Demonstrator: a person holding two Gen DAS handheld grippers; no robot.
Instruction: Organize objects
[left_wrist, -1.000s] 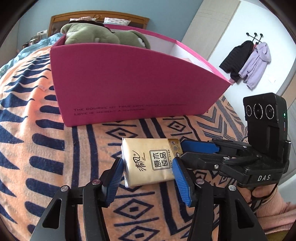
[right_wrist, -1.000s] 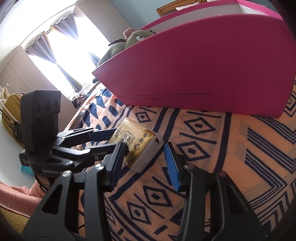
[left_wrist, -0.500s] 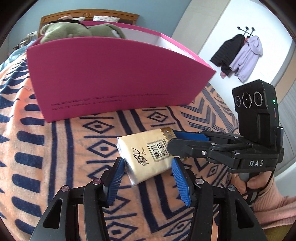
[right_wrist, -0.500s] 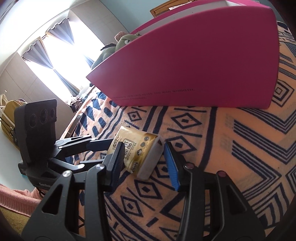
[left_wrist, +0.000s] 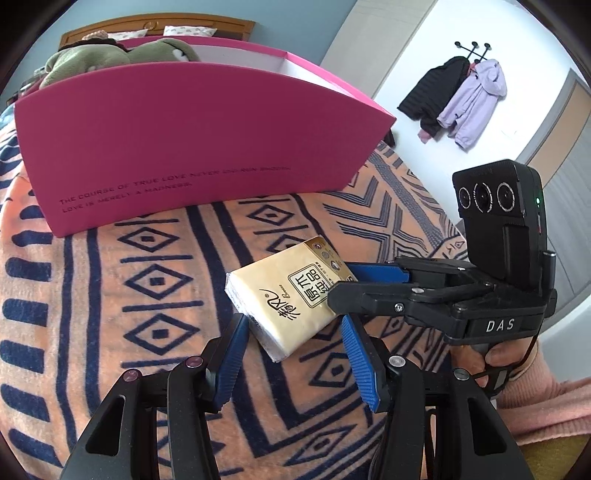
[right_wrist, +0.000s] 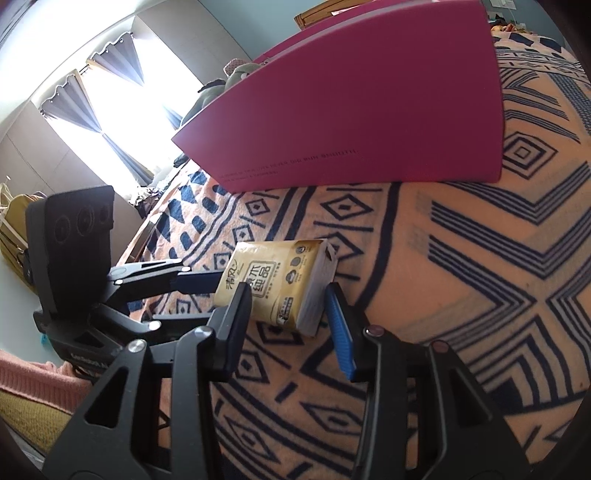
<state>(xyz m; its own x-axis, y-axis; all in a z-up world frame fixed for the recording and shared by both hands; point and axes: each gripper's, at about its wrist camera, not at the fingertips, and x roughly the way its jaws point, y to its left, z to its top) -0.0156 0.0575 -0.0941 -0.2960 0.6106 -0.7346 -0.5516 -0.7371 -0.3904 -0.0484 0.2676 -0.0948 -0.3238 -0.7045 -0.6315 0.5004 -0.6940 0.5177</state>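
Note:
A yellow tissue pack lies on the patterned blanket in front of a pink box. My left gripper is open, its blue pads either side of the pack's near end, not touching it. My right gripper is open too and straddles the pack from the other side; it shows at the right of the left wrist view. A green plush toy sits in the pink box.
The orange and navy blanket covers the bed. Coats hang on the far wall. A window with grey curtains is at the left in the right wrist view. A wooden headboard stands behind the box.
Both grippers have drawn back and swung round the tissue pack. The pack has turned on the blanket and now lies at an angle. Both stay open.

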